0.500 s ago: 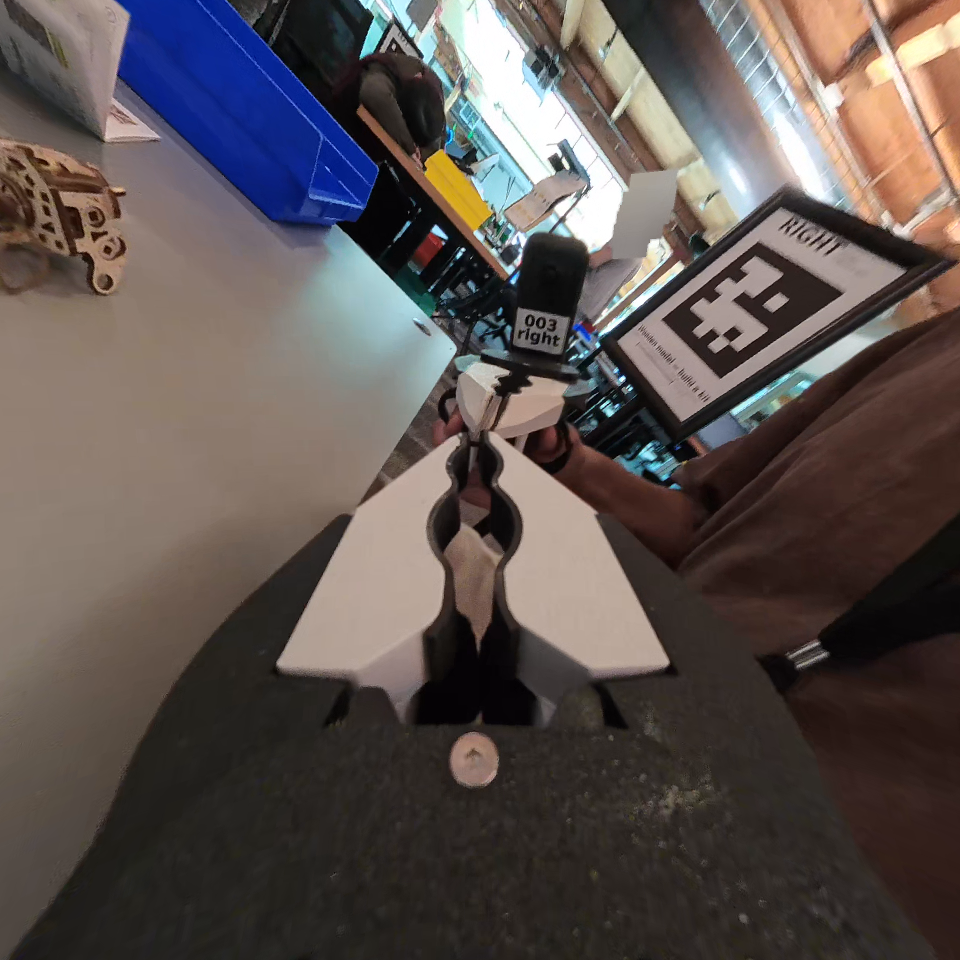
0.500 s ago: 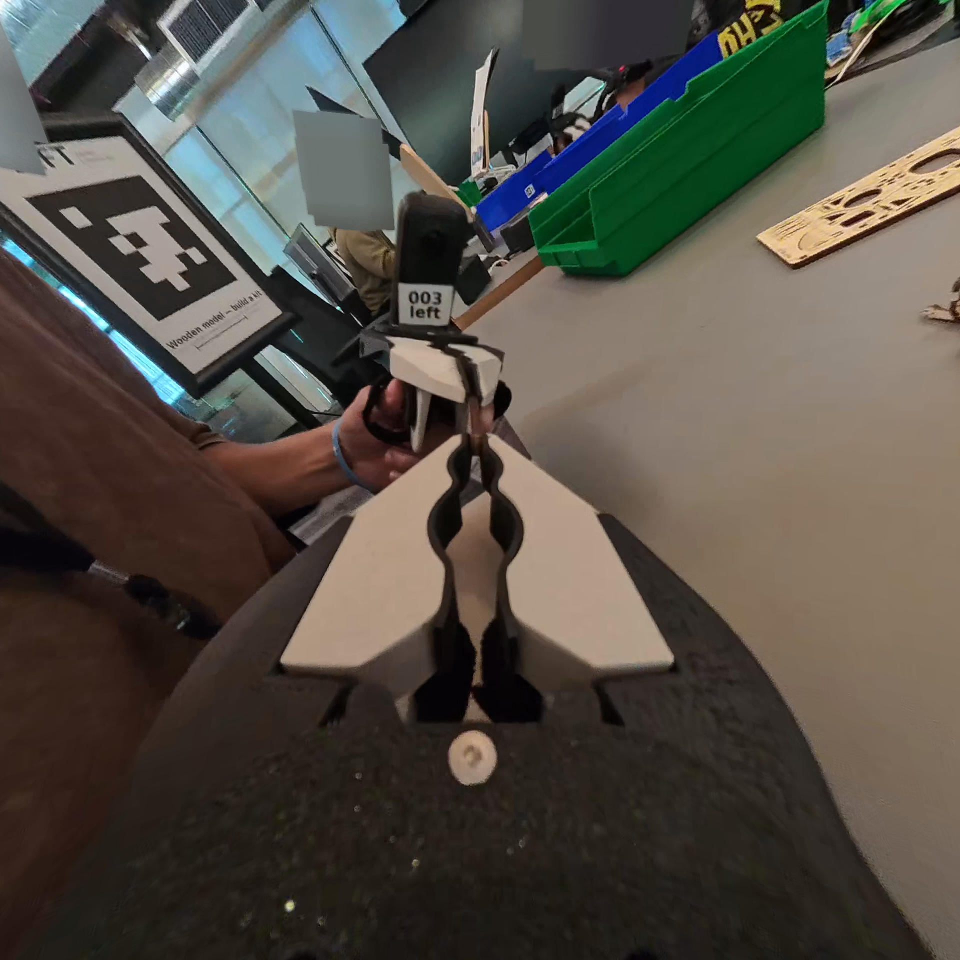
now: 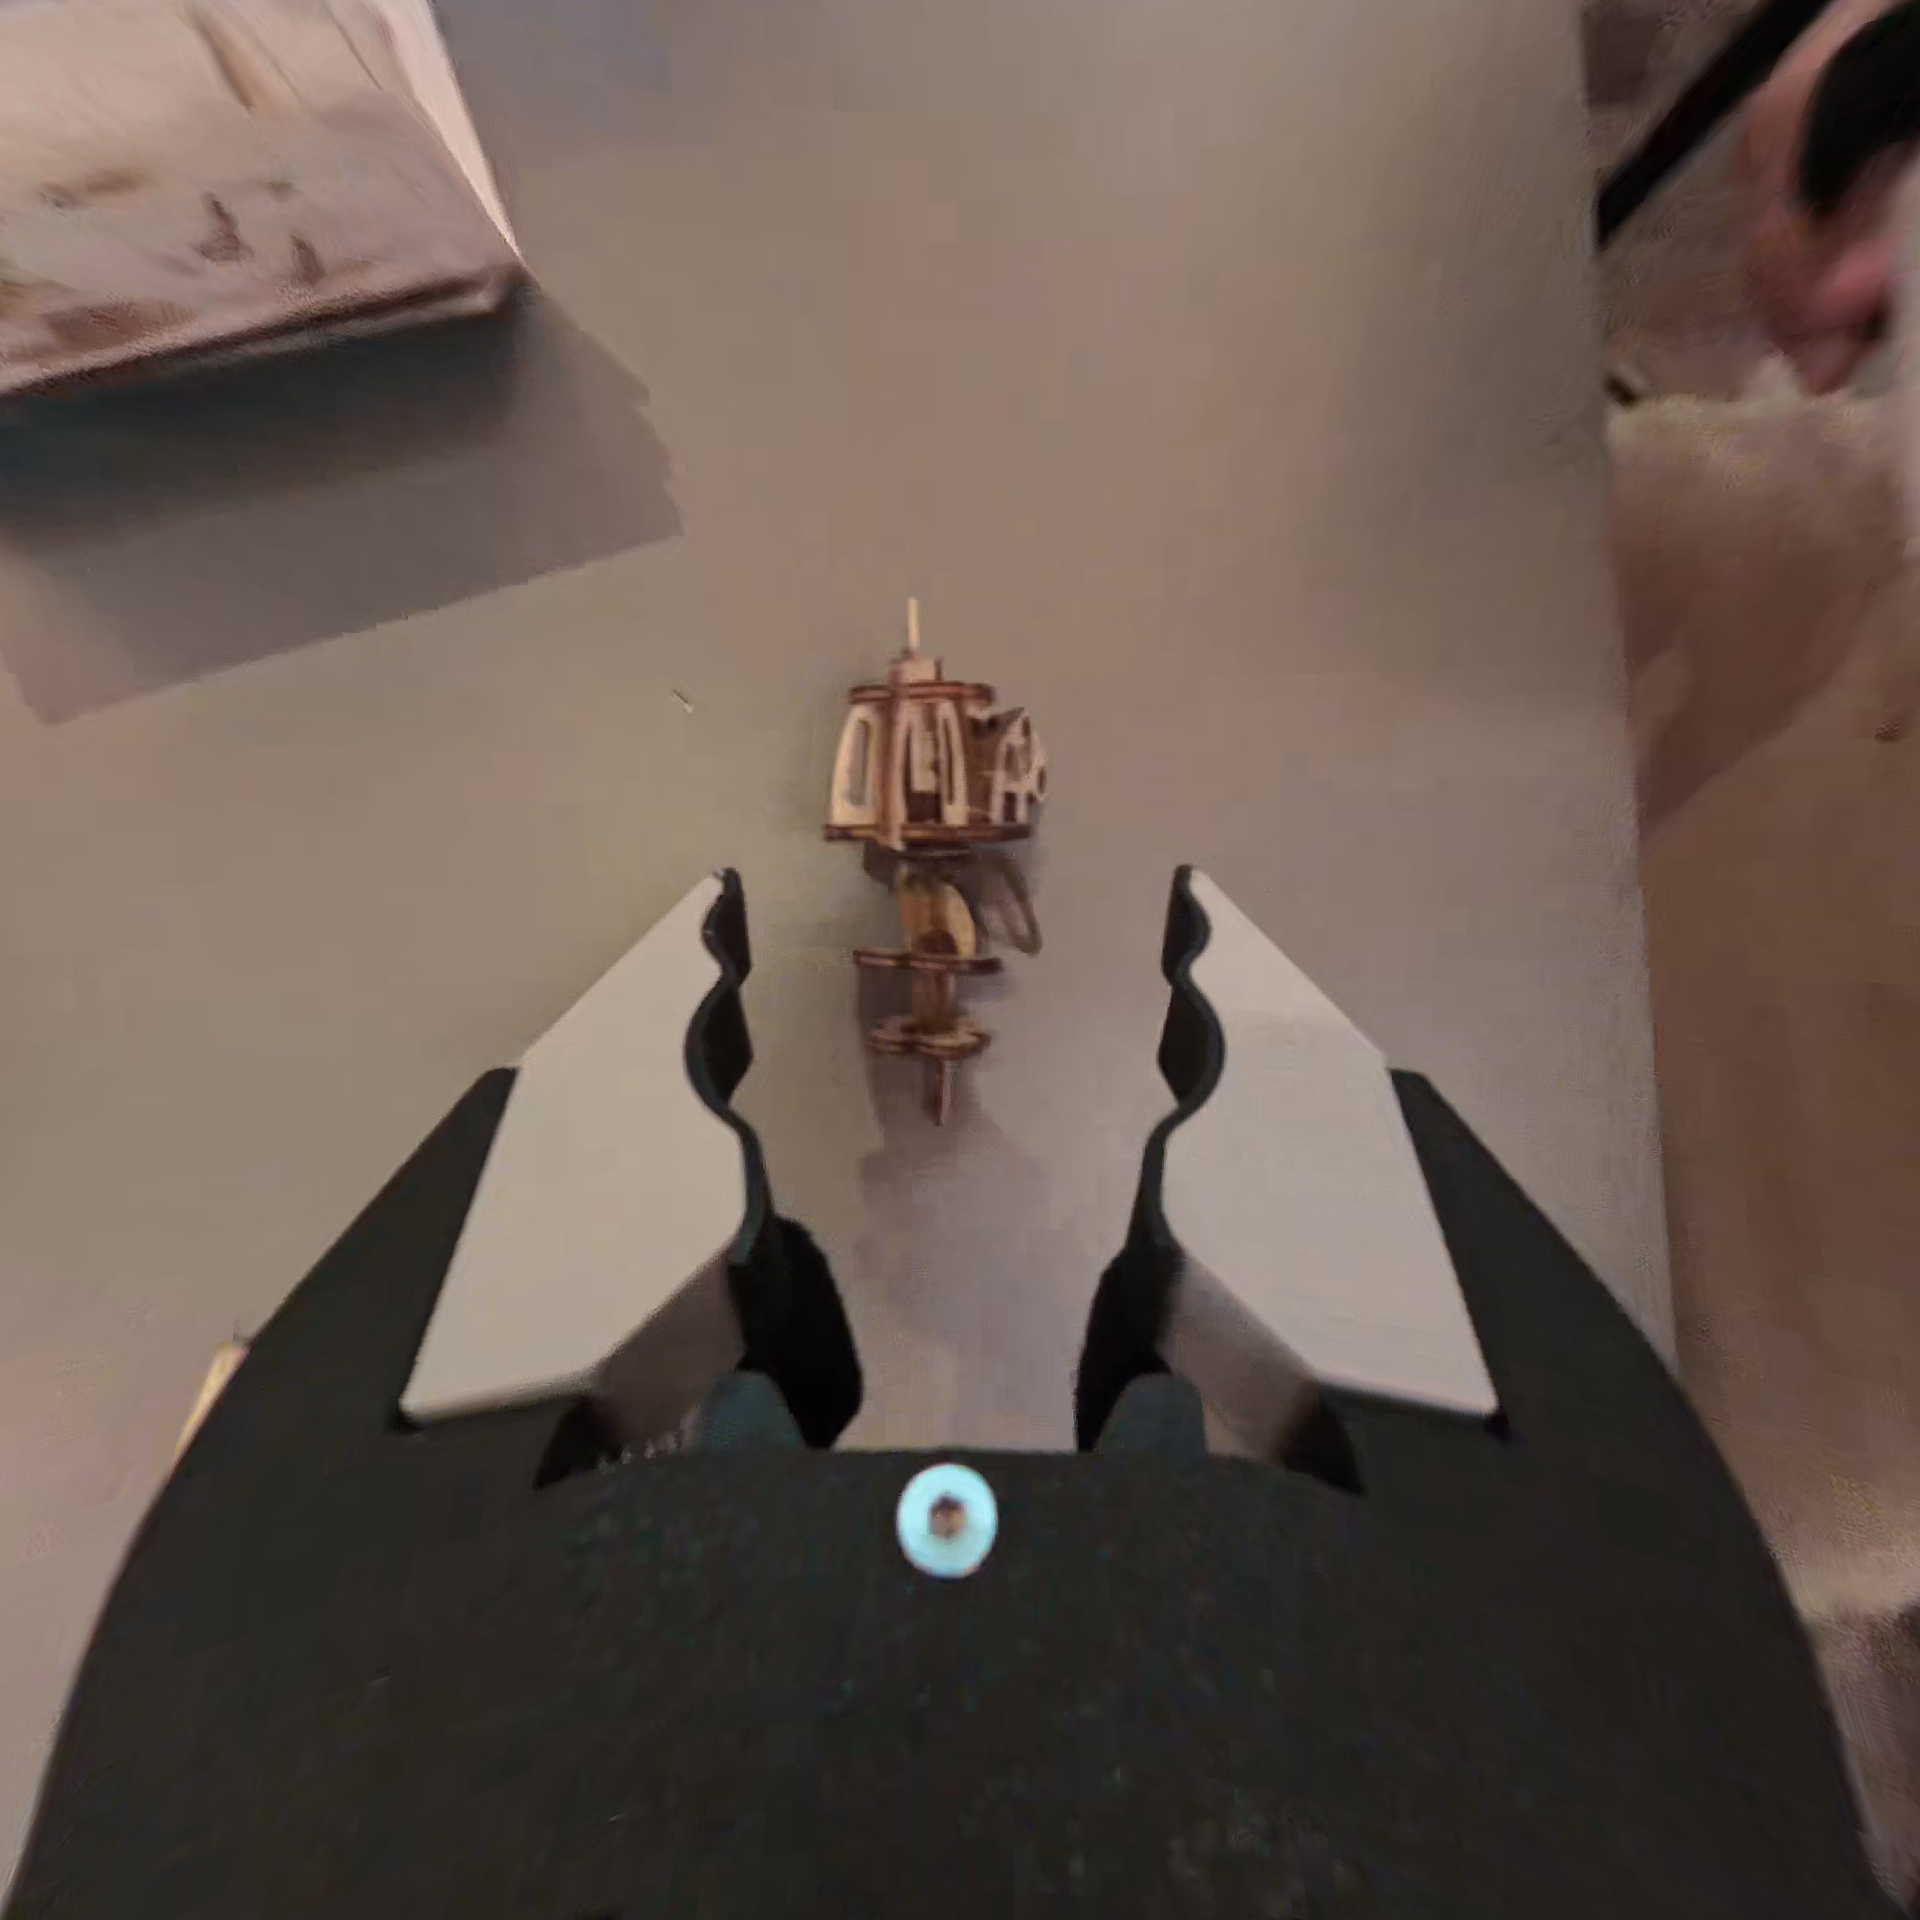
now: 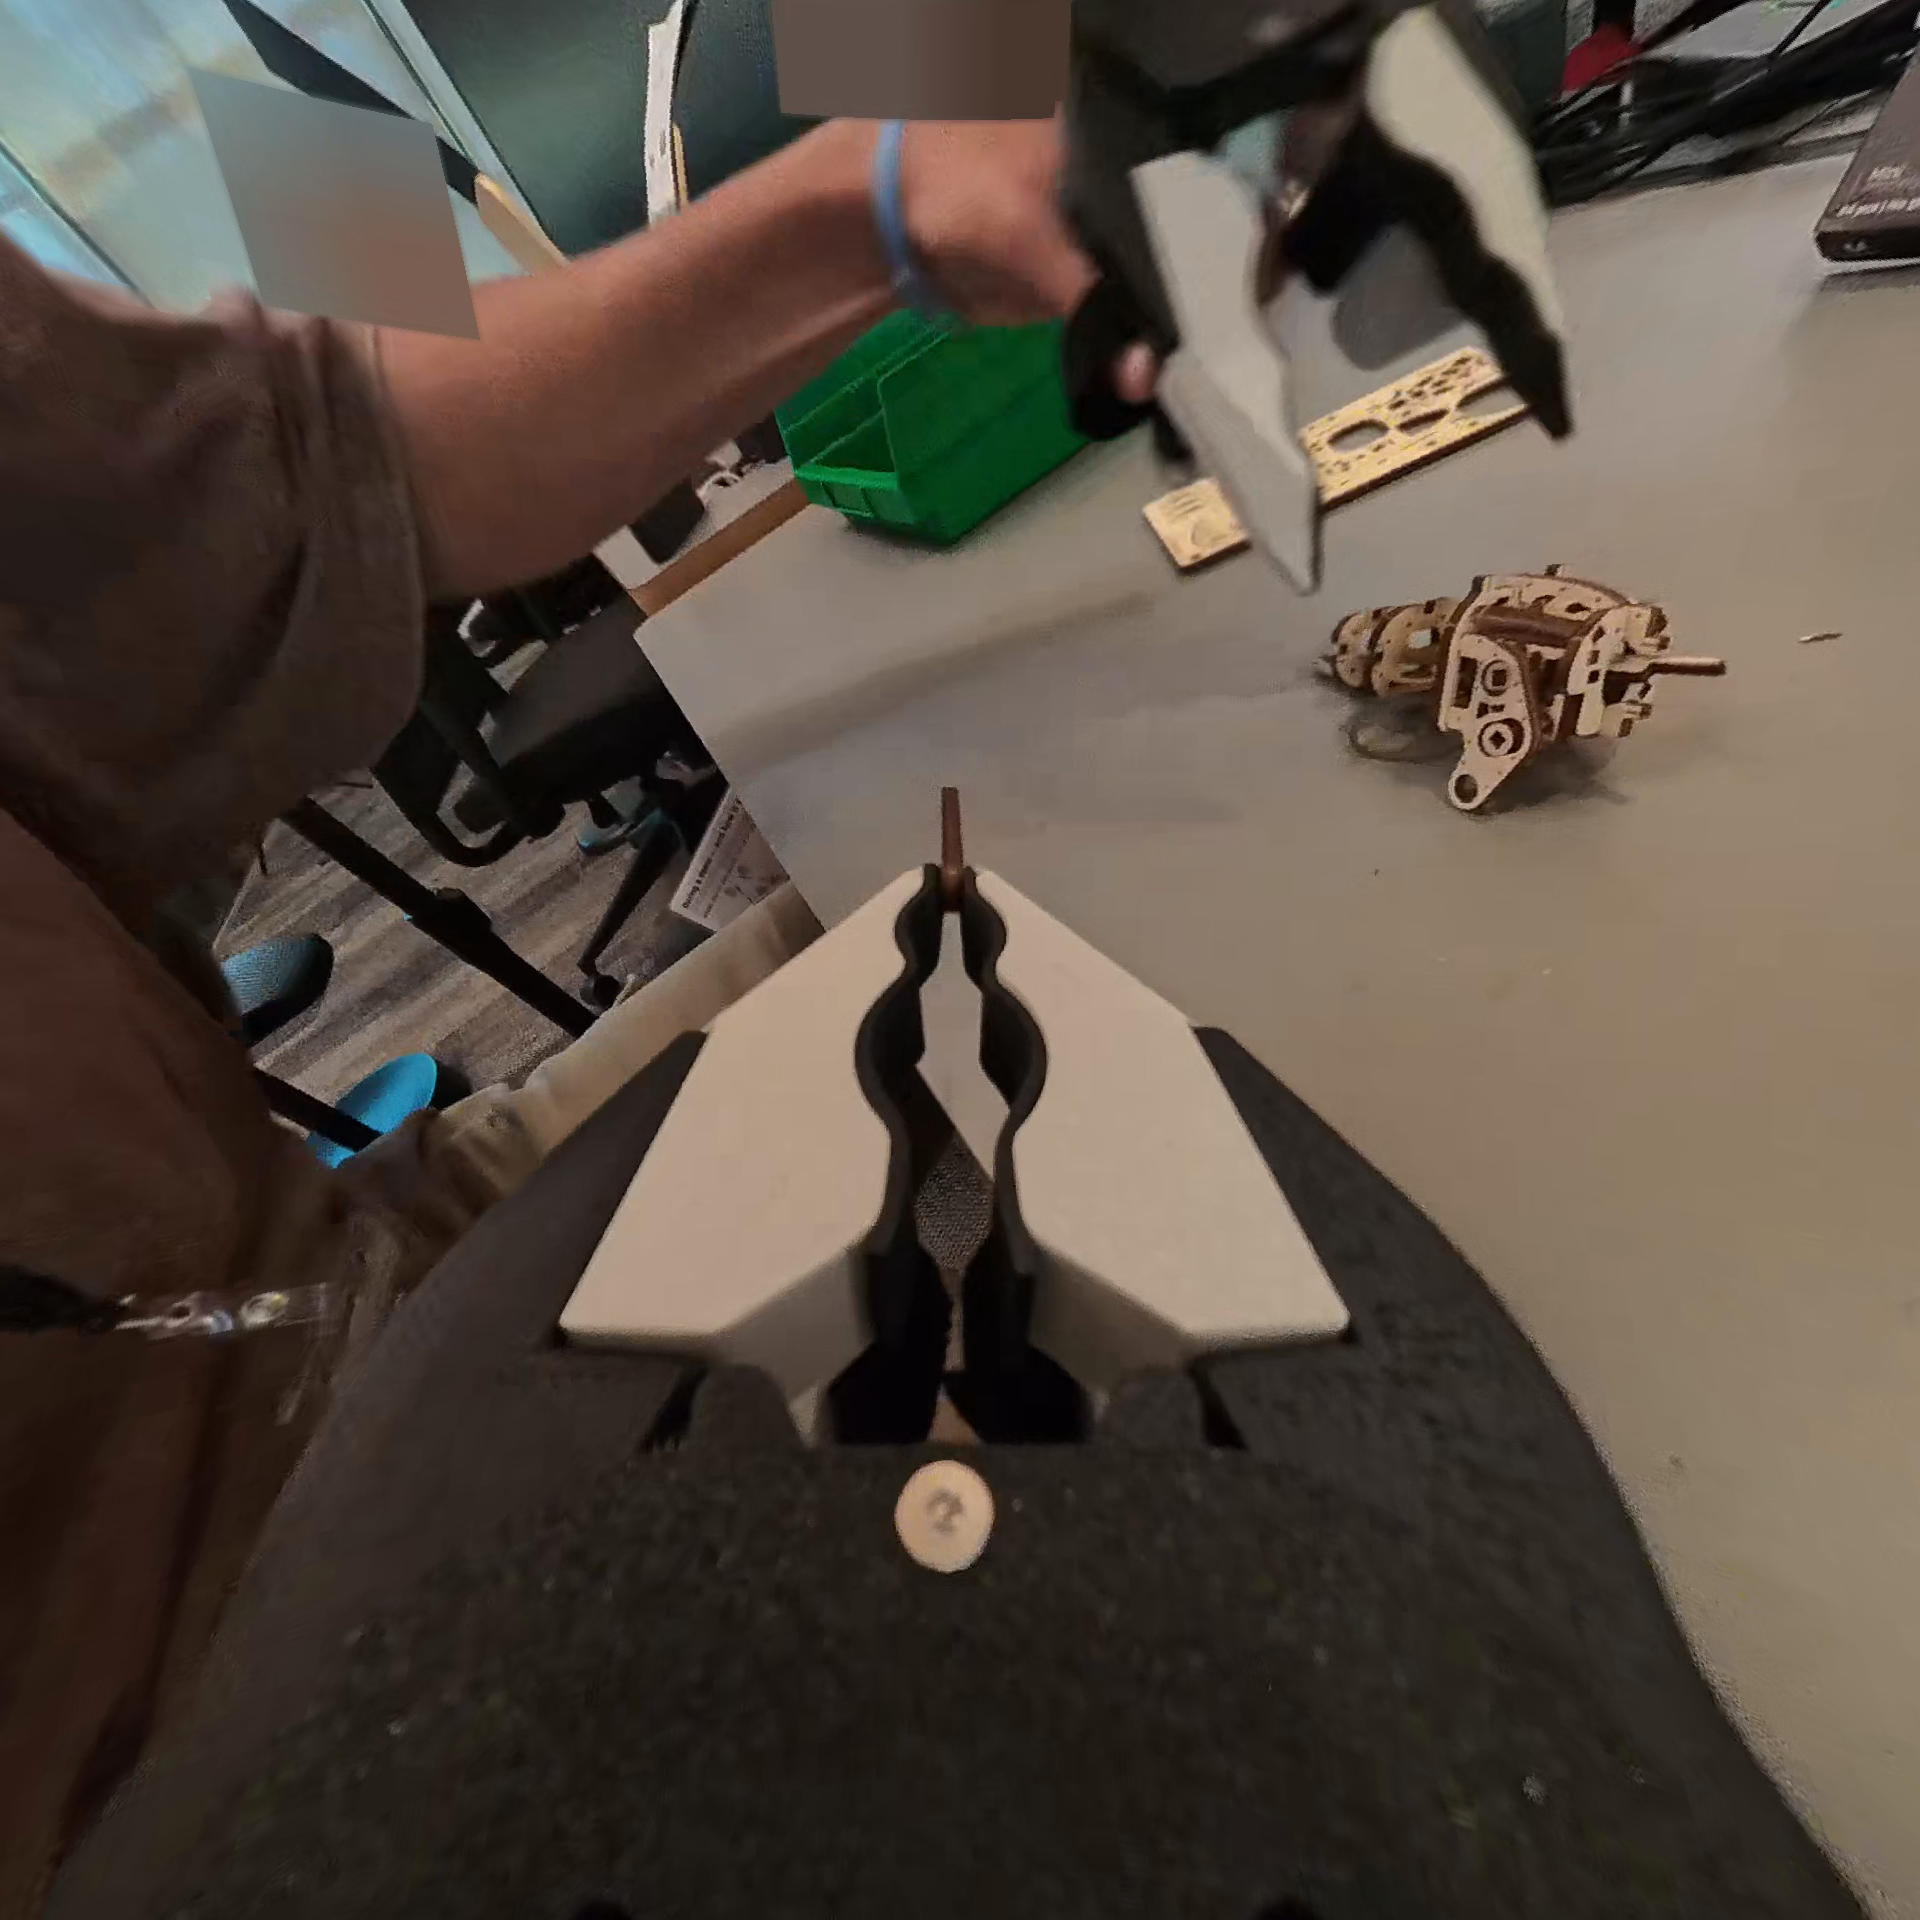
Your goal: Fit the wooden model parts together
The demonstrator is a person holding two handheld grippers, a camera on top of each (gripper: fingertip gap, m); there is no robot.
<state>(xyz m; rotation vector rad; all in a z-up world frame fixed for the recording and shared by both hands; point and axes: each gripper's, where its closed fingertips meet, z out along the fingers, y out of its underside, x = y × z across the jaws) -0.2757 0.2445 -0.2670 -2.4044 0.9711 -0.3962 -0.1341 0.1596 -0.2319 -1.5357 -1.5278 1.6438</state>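
The left gripper (image 3: 951, 997) hangs above the grey table (image 3: 312, 987) with its jaws wide apart. The wooden model (image 3: 932, 831) lies straight ahead between them, long axis along the fingers. The right gripper (image 4: 948, 883), nearer the table's edge, pinches what looks like a small wooden pin (image 4: 950, 831).

Our left wrist cam looks straight down on the grey table (image 3: 1195, 416), fairly close, wooden model (image 3: 930, 821) dead centre of the frame. Our right wrist cam sits low at the table edge, facing across it. We see the same model (image 4: 1507, 675) there, right of centre, and the left gripper (image 4: 1423, 405) at upper right.
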